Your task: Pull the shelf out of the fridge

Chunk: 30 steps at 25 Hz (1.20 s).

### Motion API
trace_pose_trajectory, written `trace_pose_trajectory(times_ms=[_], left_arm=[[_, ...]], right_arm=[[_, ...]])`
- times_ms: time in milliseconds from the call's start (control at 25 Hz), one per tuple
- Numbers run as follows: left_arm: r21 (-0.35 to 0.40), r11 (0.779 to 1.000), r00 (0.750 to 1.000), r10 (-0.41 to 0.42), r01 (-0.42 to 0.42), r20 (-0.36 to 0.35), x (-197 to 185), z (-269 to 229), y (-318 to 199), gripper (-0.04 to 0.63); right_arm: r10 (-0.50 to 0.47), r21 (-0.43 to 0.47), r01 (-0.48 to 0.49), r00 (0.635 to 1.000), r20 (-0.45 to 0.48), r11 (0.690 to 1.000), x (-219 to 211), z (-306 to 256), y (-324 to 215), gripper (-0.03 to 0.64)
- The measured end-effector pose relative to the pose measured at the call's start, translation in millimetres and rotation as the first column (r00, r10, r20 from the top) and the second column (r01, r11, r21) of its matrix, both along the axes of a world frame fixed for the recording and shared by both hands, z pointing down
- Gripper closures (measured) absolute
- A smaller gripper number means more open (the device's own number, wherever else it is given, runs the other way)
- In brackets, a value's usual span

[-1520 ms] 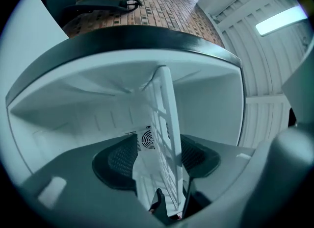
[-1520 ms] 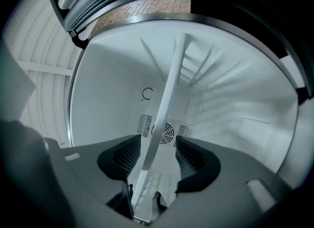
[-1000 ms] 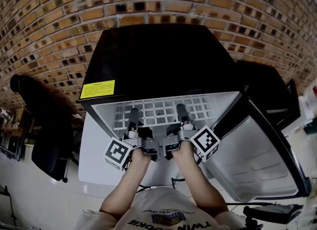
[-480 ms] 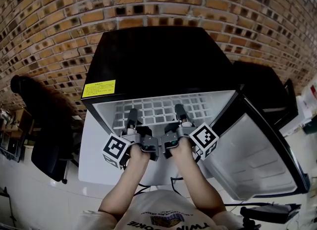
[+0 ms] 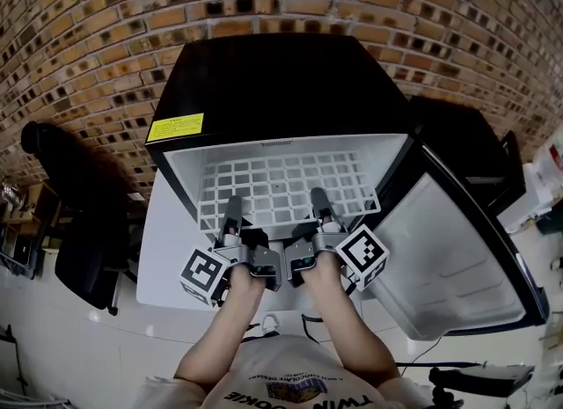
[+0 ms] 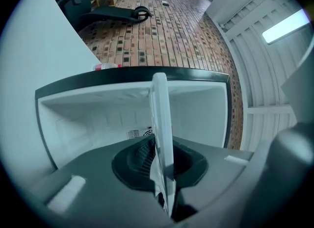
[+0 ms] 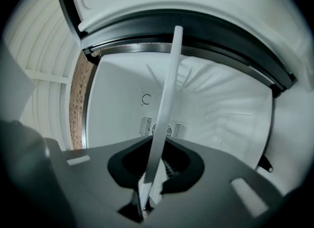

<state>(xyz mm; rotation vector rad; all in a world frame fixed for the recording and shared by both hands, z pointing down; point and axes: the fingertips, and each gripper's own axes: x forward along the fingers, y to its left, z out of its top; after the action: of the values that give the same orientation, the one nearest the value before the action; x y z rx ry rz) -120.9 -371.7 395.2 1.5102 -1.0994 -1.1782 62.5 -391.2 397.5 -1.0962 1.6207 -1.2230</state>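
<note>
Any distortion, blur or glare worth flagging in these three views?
Head view: sharp, fisheye bows the brick wall. Left gripper view: dark round vignette, ceiling light blown out, shelf soft near the lens. Right gripper view: same vignette, shelf blurred close up, fridge interior bright.

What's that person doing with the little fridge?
A person holds a gripper in each hand and is pulling the white wire shelf out of a small black fridge. The left gripper and the right gripper are both clamped on the shelf's front edge. The door stands open on the right, and the shelf sticks partway out.
</note>
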Motion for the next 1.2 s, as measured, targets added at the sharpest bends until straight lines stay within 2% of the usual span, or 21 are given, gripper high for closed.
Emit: trace_pose_trajectory(times_ms=[520,920,1200], left_arm=[[0.005,1.000,0.999,-0.014,0.014,-0.031,8.7,2.1,63.4,0.580],[0.111,0.994,1.000,-0.010,0.009,0.010,17.7,-18.4,129.6,0.581],[0.124,0.992,1.000,-0.015,0.012,0.023,17.8,-18.2,159.1,0.581]], right_arm=[[-0.013,0.005,0.013,1.000,-0.006,1.000,8.2,1.7,60.7,0.581],[-0.025,0.056,0.028,0.999,-0.040,0.998,16.4,-6.5,129.6,0.561],[-0.045,0.111,0.051,0.997,-0.062,0.993,16.6,-10.6,157.5,0.561]])
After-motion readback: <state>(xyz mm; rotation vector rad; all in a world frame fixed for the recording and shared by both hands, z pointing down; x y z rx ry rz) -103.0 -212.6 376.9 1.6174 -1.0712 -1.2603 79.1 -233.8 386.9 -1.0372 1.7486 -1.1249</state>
